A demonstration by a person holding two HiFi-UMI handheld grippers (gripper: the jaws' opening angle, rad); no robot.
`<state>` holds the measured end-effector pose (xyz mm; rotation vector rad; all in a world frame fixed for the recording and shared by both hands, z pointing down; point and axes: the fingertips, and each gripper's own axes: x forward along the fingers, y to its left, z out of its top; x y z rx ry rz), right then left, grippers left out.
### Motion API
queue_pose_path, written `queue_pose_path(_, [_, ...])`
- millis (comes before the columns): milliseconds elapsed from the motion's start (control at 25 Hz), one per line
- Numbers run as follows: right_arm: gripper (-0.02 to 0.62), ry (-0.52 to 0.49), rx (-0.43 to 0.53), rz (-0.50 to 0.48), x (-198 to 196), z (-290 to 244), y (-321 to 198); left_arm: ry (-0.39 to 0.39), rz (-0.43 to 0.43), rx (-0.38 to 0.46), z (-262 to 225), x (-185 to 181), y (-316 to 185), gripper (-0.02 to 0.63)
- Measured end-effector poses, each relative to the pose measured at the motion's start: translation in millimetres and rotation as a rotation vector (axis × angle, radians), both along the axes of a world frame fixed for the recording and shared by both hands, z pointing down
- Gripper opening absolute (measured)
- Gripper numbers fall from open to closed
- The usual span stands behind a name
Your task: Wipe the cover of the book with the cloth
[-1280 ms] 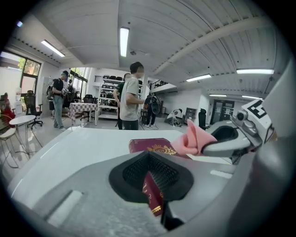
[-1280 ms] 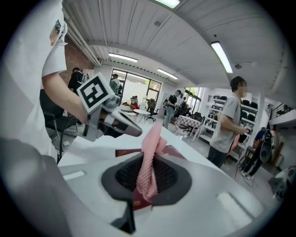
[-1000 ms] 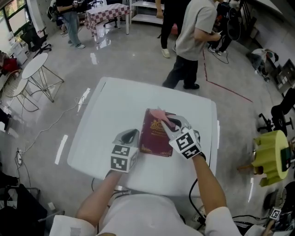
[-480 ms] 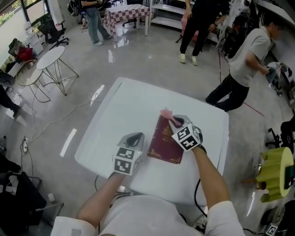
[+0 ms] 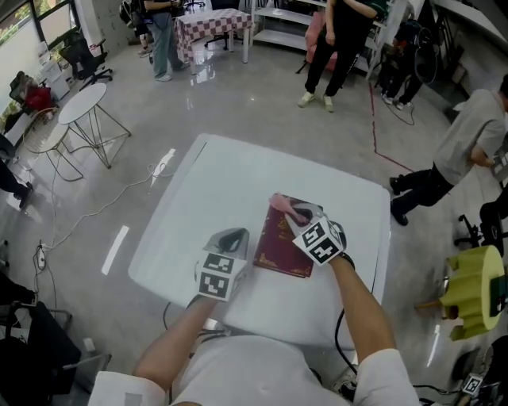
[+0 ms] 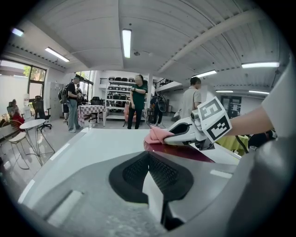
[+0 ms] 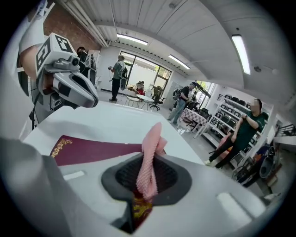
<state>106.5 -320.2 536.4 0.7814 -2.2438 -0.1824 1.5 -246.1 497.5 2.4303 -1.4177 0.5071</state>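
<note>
A maroon book (image 5: 278, 247) with gold print lies on the white table (image 5: 222, 174), right of the middle. My right gripper (image 5: 297, 214) is shut on a pink cloth (image 5: 282, 204) and holds it down on the book's far end. In the right gripper view the cloth (image 7: 150, 157) sticks up from between the pads, with the book (image 7: 92, 150) flat underneath. My left gripper (image 5: 230, 236) is shut with nothing in it and rests on the table just left of the book's near corner. The left gripper view shows the cloth (image 6: 157, 135) ahead on the book (image 6: 185, 150).
Several people stand on the grey floor beyond the table. A round white wire-legged table (image 5: 83, 103) and a checkered table (image 5: 210, 20) are at the far left. A yellow-green object (image 5: 472, 289) stands at the right. The table's near edge is close to my body.
My right gripper has moved the cloth a little about the book's far end. The left gripper has stayed beside the book. A person in grey has walked off to the right.
</note>
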Motion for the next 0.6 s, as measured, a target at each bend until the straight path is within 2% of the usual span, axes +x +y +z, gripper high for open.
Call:
queue_pose_path(320, [0.041, -0.013, -0.023, -0.019, -2, 0, 36, -0.012, 0.022, -0.005, 2, 1, 6, 0.006])
queue_pose_path(600, [0.041, -0.012, -0.062, -0.078, -11, 2, 76, -0.010, 0.054, -0.004, 3, 5, 12, 0.006])
